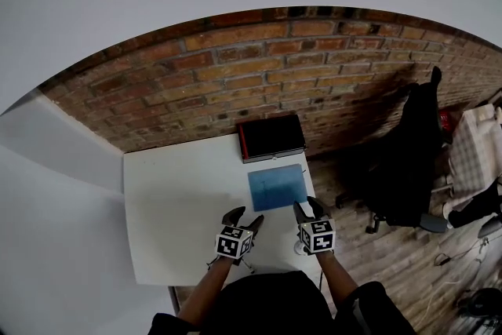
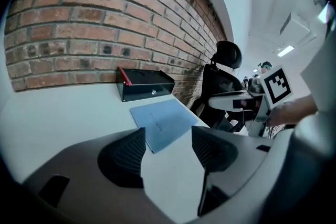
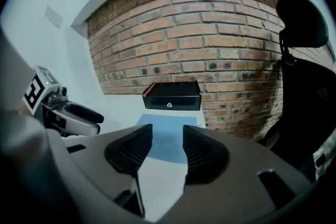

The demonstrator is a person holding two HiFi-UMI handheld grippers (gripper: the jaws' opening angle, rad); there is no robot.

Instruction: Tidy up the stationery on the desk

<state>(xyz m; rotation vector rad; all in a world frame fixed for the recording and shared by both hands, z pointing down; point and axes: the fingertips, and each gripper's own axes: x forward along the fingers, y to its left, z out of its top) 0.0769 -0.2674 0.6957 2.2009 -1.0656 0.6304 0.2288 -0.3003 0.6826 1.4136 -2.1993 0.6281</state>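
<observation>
Observation: both tools are empty. The left gripper (image 1: 245,216) has its jaws spread wide with only bare table (image 1: 180,208) between the pads. The right gripper (image 1: 308,208) is likewise parted, gripping nothing.

Item to tidy: 1 thin blue booklet (image 1: 277,187), lying flat toward the table's far right corner. Its right side runs close to the table's right edge. Its far side stops just short of a black box (image 1: 271,137), which sits at the far edge against the brick wall.

Position relative to the tools: the booklet lies beyond both grippers, which hover over the near edge. It is straight ahead of the right gripper, with its near edge showing in the gap between those jaws. From the left gripper it lies ahead and to the right. Neither tool touches it.

Risks (judgement):
1. The booklet is flat and thin, so pads coming down from above may scrape the table and close on nothing.
2. A sideways nudge from the left could slide it off the right edge, as little margin remains there.
3. A forward push would jam it against the box.
4. The 2 grippers are near each other, and converging on 1 item could knock them together.
</observation>
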